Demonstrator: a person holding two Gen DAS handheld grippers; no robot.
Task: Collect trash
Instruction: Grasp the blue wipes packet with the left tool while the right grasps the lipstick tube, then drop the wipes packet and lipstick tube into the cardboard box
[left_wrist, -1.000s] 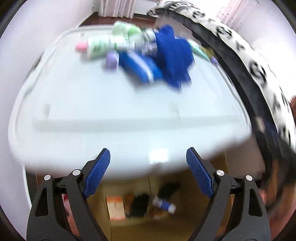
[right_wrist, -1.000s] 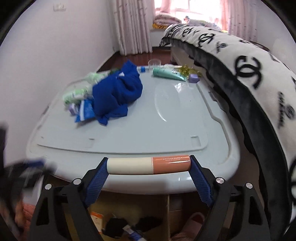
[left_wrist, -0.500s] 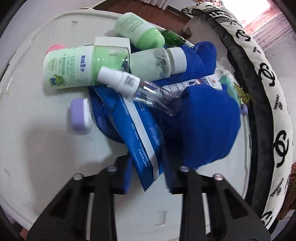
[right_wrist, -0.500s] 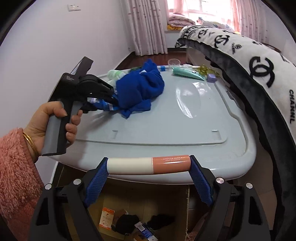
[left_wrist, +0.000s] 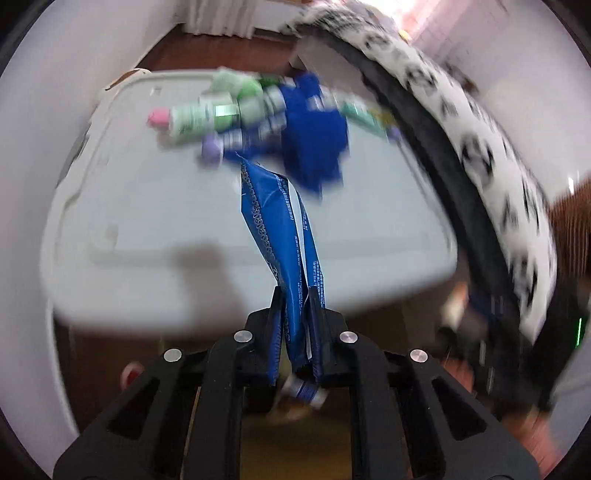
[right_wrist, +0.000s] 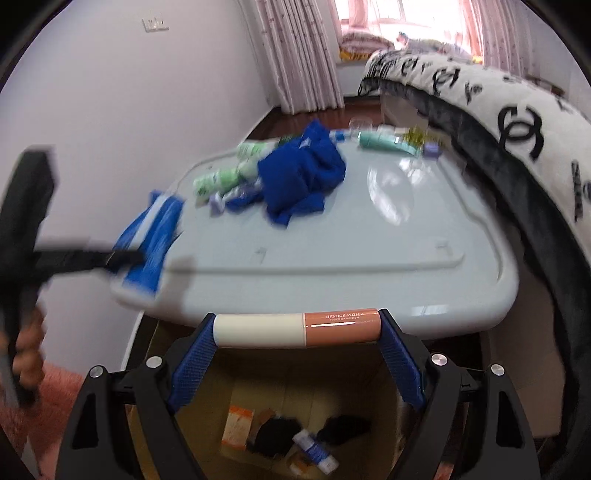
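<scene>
Lifted clear of the pile since half a second before, the blue wrapper (left_wrist: 280, 236) hung pinched in the left gripper (left_wrist: 297, 306), jaws clamped tight on its end (the view was badly blurred) above the grey bin lid (left_wrist: 155, 221). The right gripper (right_wrist: 297, 332) gripped the lipstick tube (right_wrist: 297, 329) crosswise over the cardboard box (right_wrist: 369, 376).

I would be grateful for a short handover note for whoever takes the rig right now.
Left claw: shut on the blue wrapper, lifted off the grey lid.
Right claw: shut on the lipstick tube, above the cardboard box.
Done: some trash lies in the box.
Left: drop both items; bottles, blue cloth and the green tube remain on the lid.
</scene>
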